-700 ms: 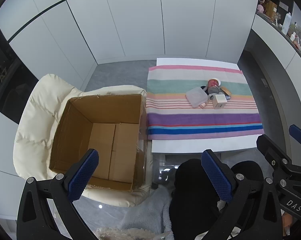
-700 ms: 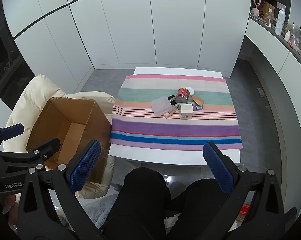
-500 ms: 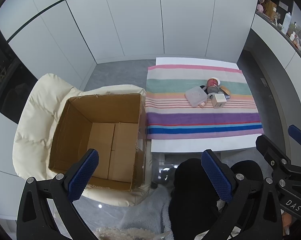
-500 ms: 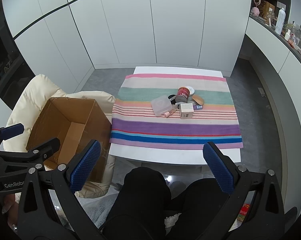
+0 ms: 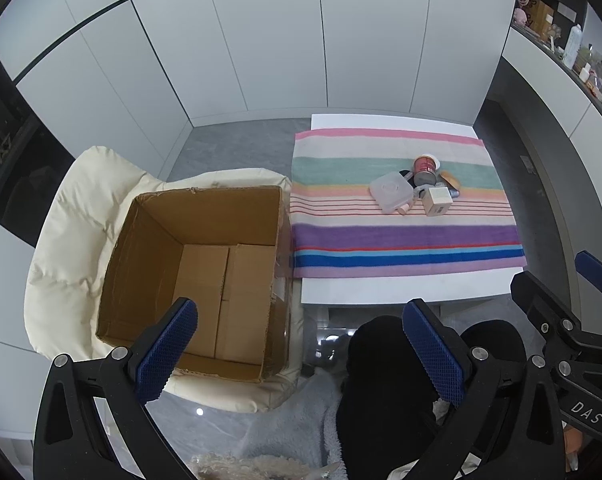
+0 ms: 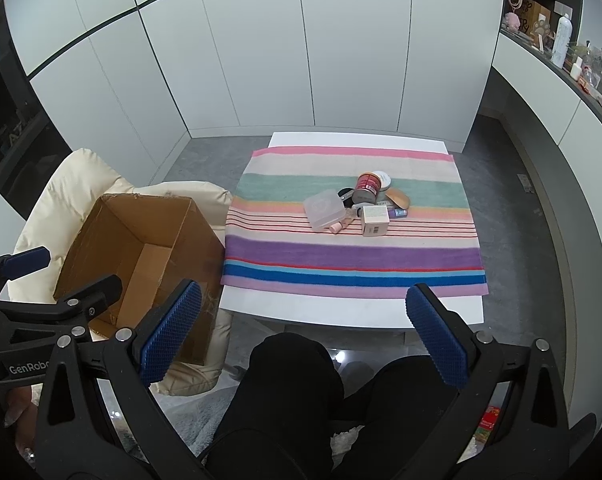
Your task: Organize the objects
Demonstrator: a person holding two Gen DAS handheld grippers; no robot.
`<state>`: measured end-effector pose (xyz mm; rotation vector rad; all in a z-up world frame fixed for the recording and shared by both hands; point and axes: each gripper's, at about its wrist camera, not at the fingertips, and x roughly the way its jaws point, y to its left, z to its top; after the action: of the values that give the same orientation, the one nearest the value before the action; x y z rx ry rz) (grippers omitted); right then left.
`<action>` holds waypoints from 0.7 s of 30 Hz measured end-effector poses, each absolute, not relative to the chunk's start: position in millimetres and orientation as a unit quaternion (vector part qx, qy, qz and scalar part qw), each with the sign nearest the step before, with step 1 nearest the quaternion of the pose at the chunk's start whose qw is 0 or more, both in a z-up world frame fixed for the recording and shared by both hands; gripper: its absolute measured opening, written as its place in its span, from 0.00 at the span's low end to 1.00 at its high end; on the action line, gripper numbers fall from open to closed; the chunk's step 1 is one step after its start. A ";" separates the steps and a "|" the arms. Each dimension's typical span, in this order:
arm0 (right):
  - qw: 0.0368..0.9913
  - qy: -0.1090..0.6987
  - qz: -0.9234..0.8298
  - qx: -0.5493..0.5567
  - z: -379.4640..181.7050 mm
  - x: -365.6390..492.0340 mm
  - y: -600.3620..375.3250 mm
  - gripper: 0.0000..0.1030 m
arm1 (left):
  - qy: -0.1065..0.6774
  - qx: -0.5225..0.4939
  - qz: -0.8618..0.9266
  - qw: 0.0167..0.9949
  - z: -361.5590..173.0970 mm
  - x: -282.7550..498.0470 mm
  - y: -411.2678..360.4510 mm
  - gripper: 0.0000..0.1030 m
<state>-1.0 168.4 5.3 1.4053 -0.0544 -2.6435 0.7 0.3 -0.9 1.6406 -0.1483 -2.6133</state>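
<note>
Desk point(image 6: 353, 316): white, low, covered almost fully by striped cloth point(image 6: 353, 256).

Cardboard box point(image 5: 205, 276): open, empty, seated on a cream chair point(image 5: 65, 240) just left of the desk, its near-right corner close to the desk edge.

Object cluster, on the cloth toward the desk's far side, pieces touching: clear plastic case point(image 6: 325, 210), white carton point(image 6: 375, 221), red-labelled jar point(image 6: 367, 188).

Left claw point(image 5: 301, 344) and right claw point(image 6: 305, 330): both spread wide, holding nothing, hanging short of the desk's near edge above the person's knees.

Judgement: no item moved yet. Start with an outer piece, probably the case; approach from the near edge.

Clearance: the cloth nearer than the cluster is bare; the lane from the desk to the box is unobstructed.
</note>
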 end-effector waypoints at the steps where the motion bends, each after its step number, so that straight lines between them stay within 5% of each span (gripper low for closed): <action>1: 0.073 -0.017 -0.881 0.468 5.2 -1.0 168.1 1.00 | -0.049 0.531 -0.846 0.025 -1.0 1.0 0.6 1.00; 21: 0.076 -0.022 -0.879 0.471 1.1 0.0 172.2 1.00 | -0.050 0.538 -0.841 0.020 -4.0 0.0 7.0 1.00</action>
<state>0.0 172.2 1.1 1.4116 -0.0664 -2.6349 0.0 7.0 -4.0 1.6681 -0.1549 -2.6098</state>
